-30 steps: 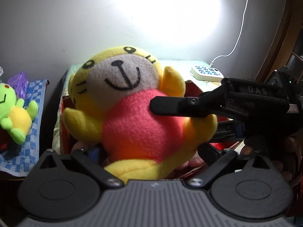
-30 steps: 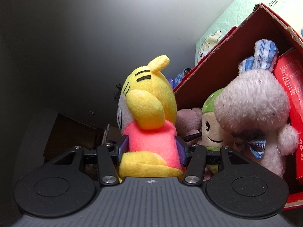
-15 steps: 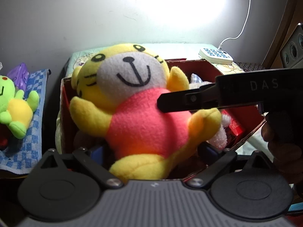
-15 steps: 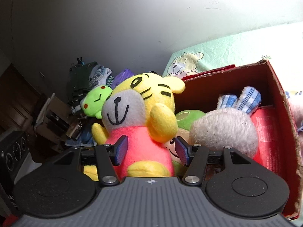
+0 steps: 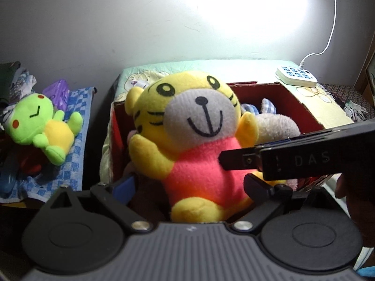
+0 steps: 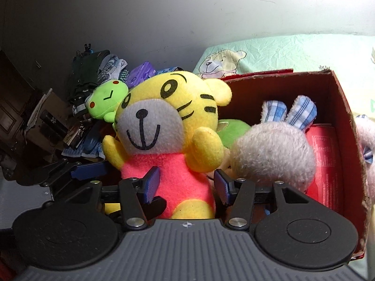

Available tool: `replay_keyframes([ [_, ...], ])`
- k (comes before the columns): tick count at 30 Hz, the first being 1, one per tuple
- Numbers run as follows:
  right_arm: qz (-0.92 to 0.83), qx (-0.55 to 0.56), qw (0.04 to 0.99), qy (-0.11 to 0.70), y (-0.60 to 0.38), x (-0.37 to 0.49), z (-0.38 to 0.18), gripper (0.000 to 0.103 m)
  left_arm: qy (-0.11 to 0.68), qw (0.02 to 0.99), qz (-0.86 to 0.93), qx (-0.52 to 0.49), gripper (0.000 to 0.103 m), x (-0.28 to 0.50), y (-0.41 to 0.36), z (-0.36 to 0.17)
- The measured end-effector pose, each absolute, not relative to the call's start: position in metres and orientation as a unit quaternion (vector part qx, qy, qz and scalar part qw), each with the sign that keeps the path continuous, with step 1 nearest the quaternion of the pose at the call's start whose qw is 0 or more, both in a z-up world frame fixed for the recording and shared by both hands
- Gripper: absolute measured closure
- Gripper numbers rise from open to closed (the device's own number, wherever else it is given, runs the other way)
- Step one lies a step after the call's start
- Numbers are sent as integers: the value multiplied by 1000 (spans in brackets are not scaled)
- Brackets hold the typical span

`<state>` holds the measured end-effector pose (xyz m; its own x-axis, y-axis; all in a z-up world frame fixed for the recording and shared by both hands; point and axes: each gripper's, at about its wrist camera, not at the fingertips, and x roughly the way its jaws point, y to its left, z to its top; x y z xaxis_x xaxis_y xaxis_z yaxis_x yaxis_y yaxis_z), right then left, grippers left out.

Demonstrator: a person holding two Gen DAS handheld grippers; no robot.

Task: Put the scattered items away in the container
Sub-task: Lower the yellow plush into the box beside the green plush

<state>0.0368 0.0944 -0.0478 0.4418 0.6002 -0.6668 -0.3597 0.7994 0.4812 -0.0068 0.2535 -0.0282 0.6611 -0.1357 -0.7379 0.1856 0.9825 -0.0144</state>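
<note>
Tiger plush point(image 6: 168, 145) upright over red box point(image 6: 346, 126), between right gripper point(image 6: 186, 185) pads; pads just closing, maybe touching. Left gripper point(image 5: 187, 182) wide.

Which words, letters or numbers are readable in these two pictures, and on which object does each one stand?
"DAS": on the black side of the right hand-held gripper, seen from the left wrist camera.
Printed text on the red pack inside the cardboard box: too small to read.
Markings on the white power strip: too blurred to read.
</note>
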Motion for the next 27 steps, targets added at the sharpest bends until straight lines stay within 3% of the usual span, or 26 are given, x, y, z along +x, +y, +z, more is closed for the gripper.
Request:
replay_keyframes([
  [16, 291, 185, 852, 394, 69, 24, -30, 50, 429, 900, -55, 43, 3, -2, 252, -36],
  [22, 247, 201, 854, 411, 66, 35, -39, 64, 442, 894, -52, 43, 2, 2, 250, -40],
  [27, 248, 194, 847, 428, 78, 37, -46, 65, 451, 890, -46, 39, 0, 4, 252, -41],
])
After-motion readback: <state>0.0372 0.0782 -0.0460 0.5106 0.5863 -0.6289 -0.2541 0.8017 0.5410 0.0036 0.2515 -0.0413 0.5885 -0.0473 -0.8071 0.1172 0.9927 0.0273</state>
